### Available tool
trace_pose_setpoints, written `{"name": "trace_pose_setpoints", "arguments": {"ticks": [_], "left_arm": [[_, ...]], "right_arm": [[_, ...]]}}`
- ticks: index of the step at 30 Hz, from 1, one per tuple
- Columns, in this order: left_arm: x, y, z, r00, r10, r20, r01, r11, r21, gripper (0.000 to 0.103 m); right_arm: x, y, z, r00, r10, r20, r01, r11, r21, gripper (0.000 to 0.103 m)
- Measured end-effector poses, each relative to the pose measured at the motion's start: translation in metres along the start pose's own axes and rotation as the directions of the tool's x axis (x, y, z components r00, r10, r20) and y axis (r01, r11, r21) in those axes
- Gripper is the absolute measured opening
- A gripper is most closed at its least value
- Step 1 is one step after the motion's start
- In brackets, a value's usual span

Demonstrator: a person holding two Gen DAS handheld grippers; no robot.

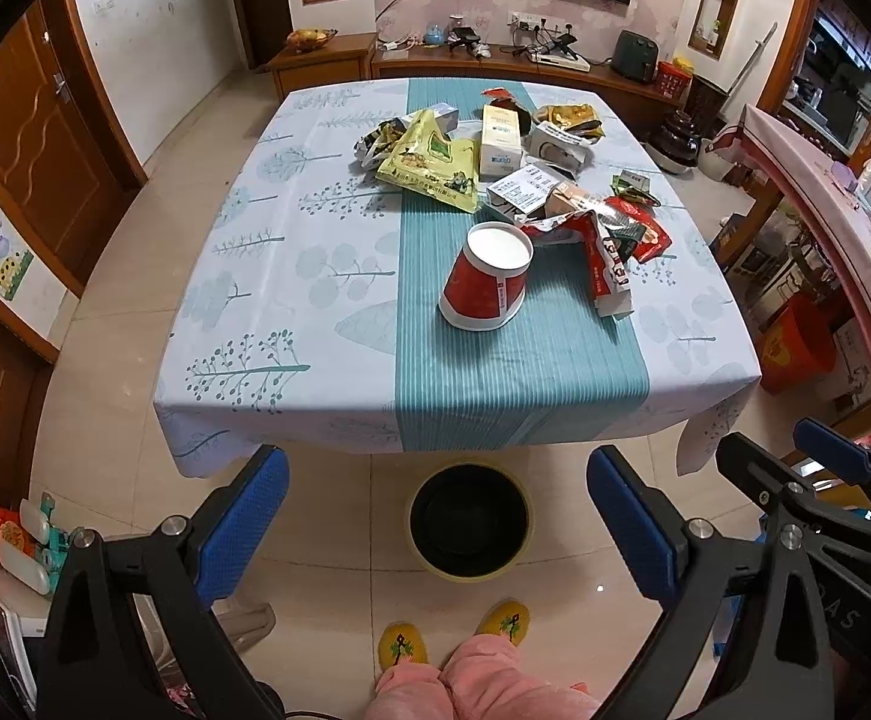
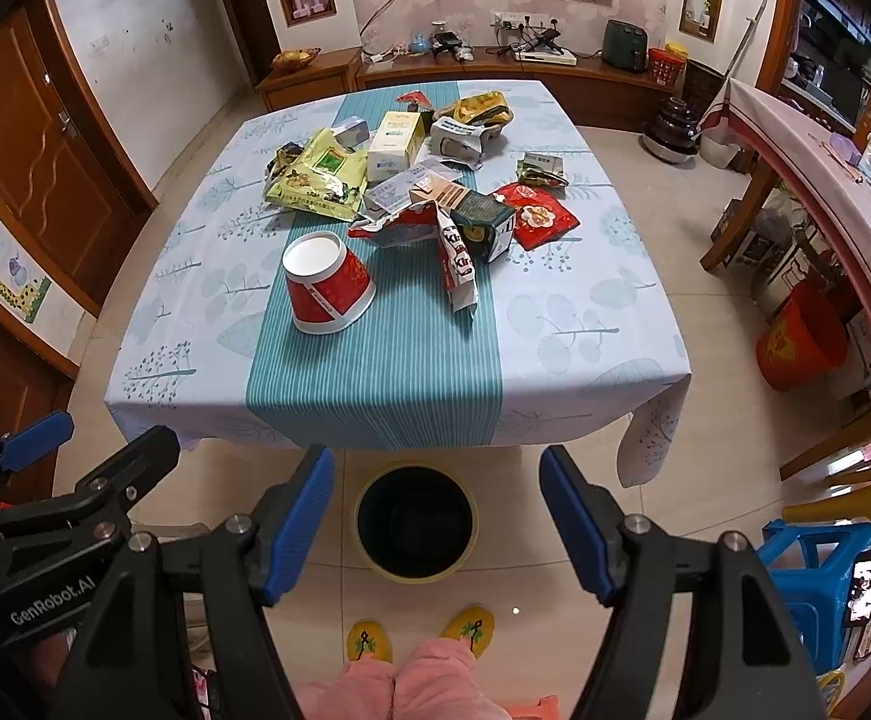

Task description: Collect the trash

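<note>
Scattered trash lies on the far half of the worktop (image 1: 243, 300), a square table under a pale blue leaf-print cloth with a teal centre stripe. Nearest the camera, at frame centre, a red-and-white paper cup (image 1: 486, 279) stands upside down on the stripe. Behind it lie a crumpled red-and-white wrapper (image 1: 606, 264), a yellow-green foil snack bag (image 1: 435, 165) and a cream carton (image 1: 500, 141). On the floor at lower centre, just off the worktop's near edge, stands a round black bin with a yellow rim (image 1: 470, 521).

The right wrist view alone shows the dark green carton (image 2: 486, 222) and the flat red packet (image 2: 537, 213) clearly, plus a blue plastic stool (image 2: 819, 576) at lower right. The left wrist view alone shows boxes stacked at lower left.

The left hand-held gripper (image 1: 438, 531) and the right hand-held gripper (image 2: 437, 525) each hang with blue-padded fingers wide apart, holding nothing, framing the bin. Each appears at the other view's edge. Pink trouser legs and yellow slippers (image 2: 420, 639) show at the bottom.
</note>
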State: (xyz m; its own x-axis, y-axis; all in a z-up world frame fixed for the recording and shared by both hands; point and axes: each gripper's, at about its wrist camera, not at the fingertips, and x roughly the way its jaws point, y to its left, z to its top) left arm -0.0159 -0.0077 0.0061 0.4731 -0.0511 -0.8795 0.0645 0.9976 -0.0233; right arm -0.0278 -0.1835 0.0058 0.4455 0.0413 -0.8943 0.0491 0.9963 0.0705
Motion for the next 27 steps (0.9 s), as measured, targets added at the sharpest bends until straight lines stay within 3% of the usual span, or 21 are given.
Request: {"name": "trace_pose_setpoints", "arguments": {"ticks": [27], "left_arm": [[-0.011, -0.015, 0.005, 0.999, 0.027, 0.024, -0.027, 1.0, -0.014, 0.099]], "right_arm": [[-0.007, -0.018, 0.0, 1.0, 0.014, 0.009, -0.014, 1.0, -0.007, 0.071]]}}
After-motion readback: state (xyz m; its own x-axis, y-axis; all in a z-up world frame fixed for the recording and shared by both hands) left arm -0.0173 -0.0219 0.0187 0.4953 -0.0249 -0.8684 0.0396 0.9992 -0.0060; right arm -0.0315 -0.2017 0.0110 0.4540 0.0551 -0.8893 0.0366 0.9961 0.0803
